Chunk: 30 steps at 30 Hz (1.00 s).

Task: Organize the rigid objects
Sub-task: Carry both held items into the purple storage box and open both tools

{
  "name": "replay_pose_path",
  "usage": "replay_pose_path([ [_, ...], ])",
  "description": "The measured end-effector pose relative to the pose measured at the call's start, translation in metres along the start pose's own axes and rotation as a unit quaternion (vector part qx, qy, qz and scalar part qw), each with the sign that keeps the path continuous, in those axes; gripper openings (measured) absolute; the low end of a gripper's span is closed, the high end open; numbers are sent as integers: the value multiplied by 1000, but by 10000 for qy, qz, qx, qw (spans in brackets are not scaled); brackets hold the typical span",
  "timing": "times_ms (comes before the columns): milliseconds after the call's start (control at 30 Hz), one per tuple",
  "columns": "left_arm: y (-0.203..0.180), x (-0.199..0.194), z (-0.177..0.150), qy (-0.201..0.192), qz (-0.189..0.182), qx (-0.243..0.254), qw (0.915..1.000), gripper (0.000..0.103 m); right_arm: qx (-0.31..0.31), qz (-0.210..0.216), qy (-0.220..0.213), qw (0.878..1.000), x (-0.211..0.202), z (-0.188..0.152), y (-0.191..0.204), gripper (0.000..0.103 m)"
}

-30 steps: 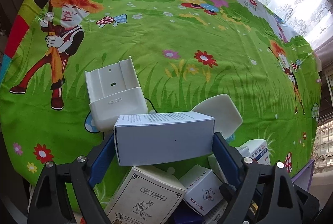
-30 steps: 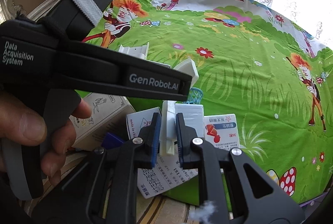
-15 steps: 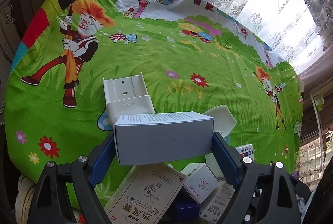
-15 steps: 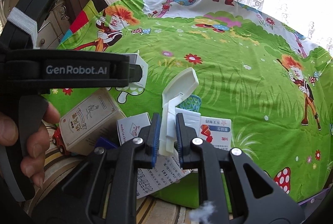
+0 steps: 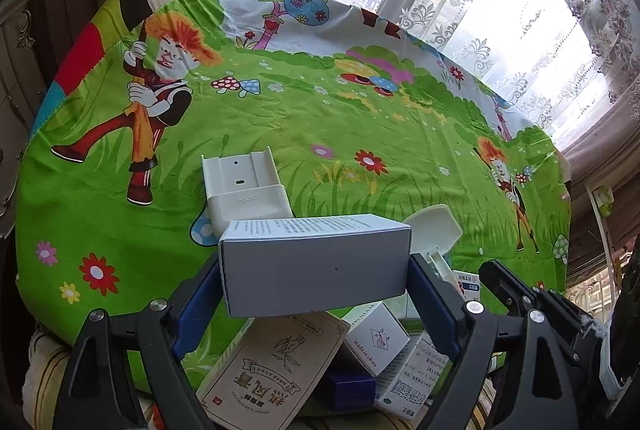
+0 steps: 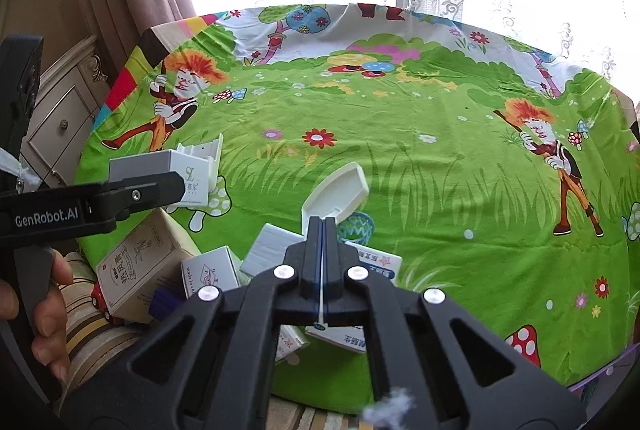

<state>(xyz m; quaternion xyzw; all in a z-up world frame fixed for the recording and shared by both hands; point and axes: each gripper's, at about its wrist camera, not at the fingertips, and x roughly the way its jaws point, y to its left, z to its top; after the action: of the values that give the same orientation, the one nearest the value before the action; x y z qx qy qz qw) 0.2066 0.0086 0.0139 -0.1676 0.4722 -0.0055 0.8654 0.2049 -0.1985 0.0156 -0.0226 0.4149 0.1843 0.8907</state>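
1. My left gripper (image 5: 316, 272) is clamped on a pale grey rectangular cardboard carton (image 5: 316, 262). The blue pads (image 5: 196, 294) press its two short ends, and it lies crosswise between them with small print on its top face.
2. The carton hangs clear of the green cartoon-printed tablecloth (image 5: 360, 134), above the clutter at the near edge.
3. Just behind the carton a white plastic wall holder stamped "HOLDER" (image 5: 248, 190) lies flat on the cloth.
4. Under the carton sit a tan kraft box with Chinese lettering (image 5: 276, 370), a small white box printed "made in china" (image 5: 376, 338), a dark blue box (image 5: 348, 390) and a white medicine box (image 5: 412, 378), all crowded together and touching.
5. My right gripper (image 6: 322, 220) has its fingers pressed together, with only a thin white sliver showing in the seam.
6. A white plastic piece with a flipped-up lid (image 6: 336, 190) rises right at those fingertips. I cannot tell whether a thin edge of it is nipped between them.
7. A teal mesh basket (image 6: 358, 228) sits just beside that piece, to its right.
8. A hand (image 6: 44, 310) wraps the handle of the left gripper at the left of the right wrist view.
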Motion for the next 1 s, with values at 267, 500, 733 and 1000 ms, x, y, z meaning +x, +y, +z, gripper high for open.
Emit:
replay_pose_path([
  [267,0,1,-3,22,-42,-36,10000,89,294,115,248,9992,5,1,-20,5],
  [500,0,0,-3,21,-84,-27,10000,89,740,587,462,9945,17,17,-31,63],
  [733,-1,-5,-6,-48,-108,6,9999,89,458,543,997,9925,66,22,-24,51],
  [1000,-1,-10,-6,-173,-204,35,9996,89,325,505,630,9962,54,32,-27,8],
])
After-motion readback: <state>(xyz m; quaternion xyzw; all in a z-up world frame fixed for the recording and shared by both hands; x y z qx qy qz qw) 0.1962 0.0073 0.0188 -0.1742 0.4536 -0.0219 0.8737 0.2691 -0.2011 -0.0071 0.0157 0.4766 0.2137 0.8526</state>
